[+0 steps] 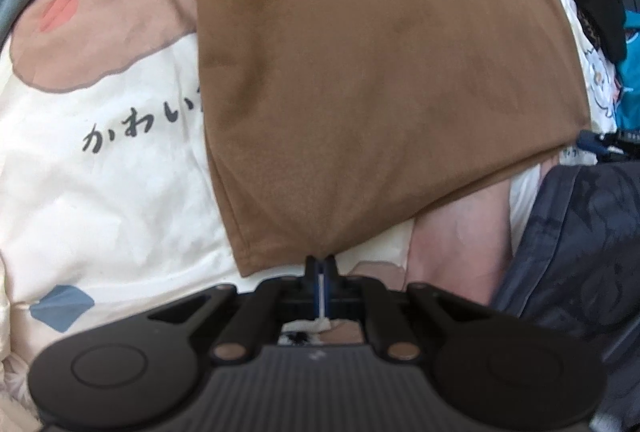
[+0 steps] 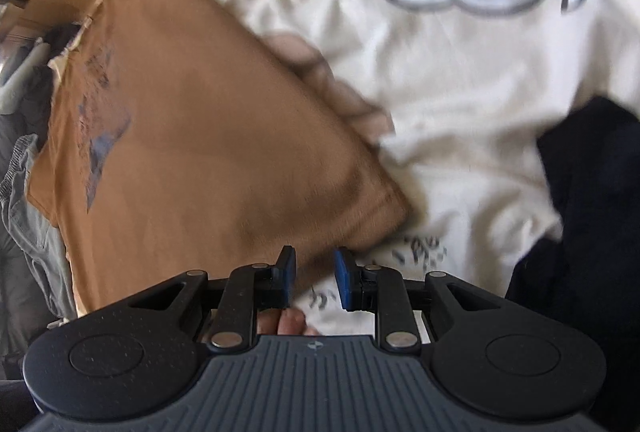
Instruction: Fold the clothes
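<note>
1. Nearest the lens, the left hand-held gripper (image 1: 320, 261) pinches the hem of the brown T-shirt (image 1: 380, 72), whose length runs straight away from it across the bed cover (image 1: 120, 192).
2. Right hand-held gripper (image 2: 315, 276) stands parted and holds nothing, just beside the shirt's near corner, shirt body to its left.

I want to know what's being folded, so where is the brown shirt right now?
The brown shirt lies on the cream blanket, its near edge pinched in the left gripper; the right gripper is open beside its corner.
</note>
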`<control>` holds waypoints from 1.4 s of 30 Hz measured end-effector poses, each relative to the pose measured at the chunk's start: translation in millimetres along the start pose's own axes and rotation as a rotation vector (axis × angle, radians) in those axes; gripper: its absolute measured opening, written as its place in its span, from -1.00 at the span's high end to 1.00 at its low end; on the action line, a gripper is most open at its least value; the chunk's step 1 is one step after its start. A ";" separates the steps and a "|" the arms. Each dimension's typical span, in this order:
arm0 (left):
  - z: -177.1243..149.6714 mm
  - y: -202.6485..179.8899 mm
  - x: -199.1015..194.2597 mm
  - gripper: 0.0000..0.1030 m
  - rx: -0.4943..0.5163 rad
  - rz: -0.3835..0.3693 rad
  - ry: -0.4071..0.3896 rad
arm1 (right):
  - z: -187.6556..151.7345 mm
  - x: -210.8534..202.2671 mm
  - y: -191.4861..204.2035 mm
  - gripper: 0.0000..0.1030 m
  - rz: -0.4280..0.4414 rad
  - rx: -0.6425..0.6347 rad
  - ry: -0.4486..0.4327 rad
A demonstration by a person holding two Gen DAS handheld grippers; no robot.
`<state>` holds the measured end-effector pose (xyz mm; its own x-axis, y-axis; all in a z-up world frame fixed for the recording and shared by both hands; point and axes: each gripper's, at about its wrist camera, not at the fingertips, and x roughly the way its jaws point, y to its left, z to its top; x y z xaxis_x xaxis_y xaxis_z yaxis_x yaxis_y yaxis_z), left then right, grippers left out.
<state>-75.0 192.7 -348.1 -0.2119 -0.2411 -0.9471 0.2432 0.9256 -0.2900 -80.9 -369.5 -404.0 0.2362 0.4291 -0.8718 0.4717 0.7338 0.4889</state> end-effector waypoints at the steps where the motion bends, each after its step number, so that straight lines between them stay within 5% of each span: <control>1: 0.2 0.1 -1.8 0.97 0.001 0.000 0.000 | -0.6 1.0 -1.3 0.56 0.003 0.012 -0.002; 7: 0.4 0.1 -7.4 0.97 0.003 -0.002 -0.005 | -4.0 7.0 -9.2 0.56 0.024 0.081 -0.015; 9: 0.8 1.5 -11.7 0.97 -0.002 -0.009 -0.008 | -5.1 9.0 -11.8 0.92 0.031 0.104 -0.019; 10: 1.3 2.5 -14.0 0.97 -0.005 -0.013 -0.010 | -5.7 10.0 -13.2 0.94 0.034 0.115 -0.021; 22: 9.6 27.7 -37.5 0.97 -0.111 -0.105 -0.036 | -0.2 -20.9 -6.0 0.96 0.035 0.123 -0.040; 27: 9.2 24.4 -21.3 0.96 -0.090 -0.065 0.004 | -0.7 -9.6 -16.4 0.95 -0.033 0.134 -0.032; 33: 2.9 12.1 -2.5 0.75 -0.042 -0.009 0.053 | -0.4 -14.9 -11.4 0.90 -0.099 0.057 -0.042; 42: -3.9 40.6 -14.4 0.73 -0.149 0.028 -0.009 | 13.6 -40.6 -6.6 0.45 -0.170 -0.078 -0.133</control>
<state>-65.7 234.8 -345.7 -0.1981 -0.2165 -0.9560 0.1059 0.9649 -0.2405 -82.1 -398.9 -372.3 0.2712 0.2261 -0.9356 0.4483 0.8305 0.3306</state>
